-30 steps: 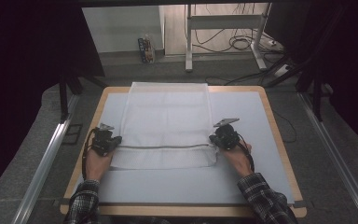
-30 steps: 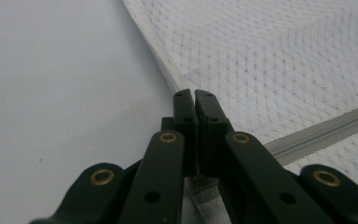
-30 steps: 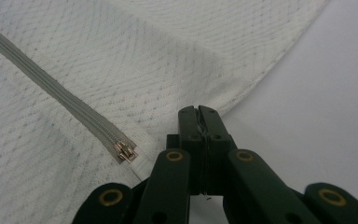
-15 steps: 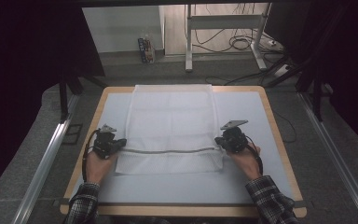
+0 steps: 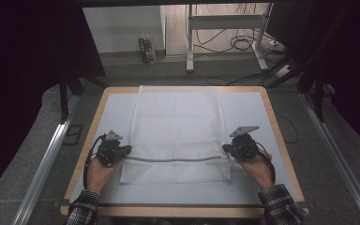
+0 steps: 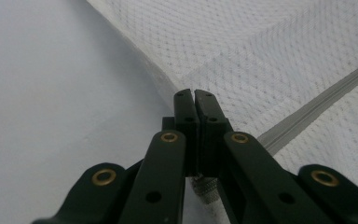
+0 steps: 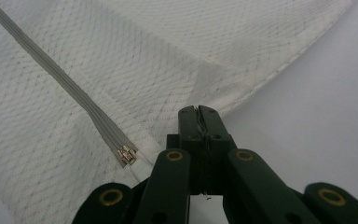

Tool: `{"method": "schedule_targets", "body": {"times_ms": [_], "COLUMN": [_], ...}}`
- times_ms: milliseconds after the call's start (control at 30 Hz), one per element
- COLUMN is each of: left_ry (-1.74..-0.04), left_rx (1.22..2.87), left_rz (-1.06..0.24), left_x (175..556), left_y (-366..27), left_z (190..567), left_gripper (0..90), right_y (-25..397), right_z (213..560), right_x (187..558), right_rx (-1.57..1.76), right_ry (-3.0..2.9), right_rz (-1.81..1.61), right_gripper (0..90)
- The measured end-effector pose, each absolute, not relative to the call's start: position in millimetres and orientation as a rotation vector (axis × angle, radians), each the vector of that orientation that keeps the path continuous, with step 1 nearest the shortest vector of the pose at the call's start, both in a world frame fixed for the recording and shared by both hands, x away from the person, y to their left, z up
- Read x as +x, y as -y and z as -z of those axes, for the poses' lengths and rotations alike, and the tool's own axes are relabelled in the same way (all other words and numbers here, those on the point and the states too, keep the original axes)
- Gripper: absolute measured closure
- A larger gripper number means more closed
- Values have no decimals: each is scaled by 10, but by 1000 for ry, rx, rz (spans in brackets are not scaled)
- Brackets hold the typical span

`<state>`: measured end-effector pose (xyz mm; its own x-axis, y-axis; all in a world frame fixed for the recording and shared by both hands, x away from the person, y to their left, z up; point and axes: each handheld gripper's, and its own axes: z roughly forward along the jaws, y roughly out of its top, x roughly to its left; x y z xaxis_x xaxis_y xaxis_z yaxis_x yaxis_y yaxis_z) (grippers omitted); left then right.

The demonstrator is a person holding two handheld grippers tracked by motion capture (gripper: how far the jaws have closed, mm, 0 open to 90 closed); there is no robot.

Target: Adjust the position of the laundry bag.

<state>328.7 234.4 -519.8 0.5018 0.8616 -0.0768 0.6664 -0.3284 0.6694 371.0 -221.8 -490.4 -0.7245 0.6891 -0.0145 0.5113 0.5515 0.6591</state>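
A white mesh bag [image 5: 178, 122] lies flat along the middle of the pale table mat [image 5: 115, 112], its near part folded over so that a grey zipper [image 5: 173, 160] runs across it. My left gripper [image 5: 126, 150] is shut on the bag's left edge at the zipper's end. My right gripper [image 5: 226, 149] is shut on the right edge. In the left gripper view the jaws of the left gripper [image 6: 194, 93] are pressed together over the mesh [image 6: 261, 51], the zipper [image 6: 317, 109] to their right. In the right gripper view the right gripper [image 7: 198, 109] pinches the hem, with the zipper slider [image 7: 127, 155] just left of it.
The mat sits on a wood-rimmed table [image 5: 276, 136]. Metal rails [image 5: 47, 159] run along both sides on the grey floor. Beyond the far edge stand a metal desk frame [image 5: 190, 42] and loose cables [image 5: 243, 44]. Bare mat lies left and right of the bag.
Both grippers have drawn toward the table's near edge with the bag in them. The right one has also shifted outward to the right, pulling the zipper line straighter.
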Motion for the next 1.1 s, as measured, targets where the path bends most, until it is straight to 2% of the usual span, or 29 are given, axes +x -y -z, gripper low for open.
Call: {"method": "schedule_targets", "body": {"times_ms": [567, 1100], "left_ry": [-1191, -1209], "left_rx": [2141, 2160], "left_rz": [-270, -262], "left_x": [3010, 2969], "left_y": [-2189, -2198], "left_z": [5225, 5265], "left_gripper": [893, 884], "right_y": [2510, 2538], "right_z": [4932, 4997], "right_x": [3359, 3256], "right_rx": [1018, 1018], "right_ry": [-2537, -2578], "right_rz": [-915, -897], "right_gripper": [885, 878]}}
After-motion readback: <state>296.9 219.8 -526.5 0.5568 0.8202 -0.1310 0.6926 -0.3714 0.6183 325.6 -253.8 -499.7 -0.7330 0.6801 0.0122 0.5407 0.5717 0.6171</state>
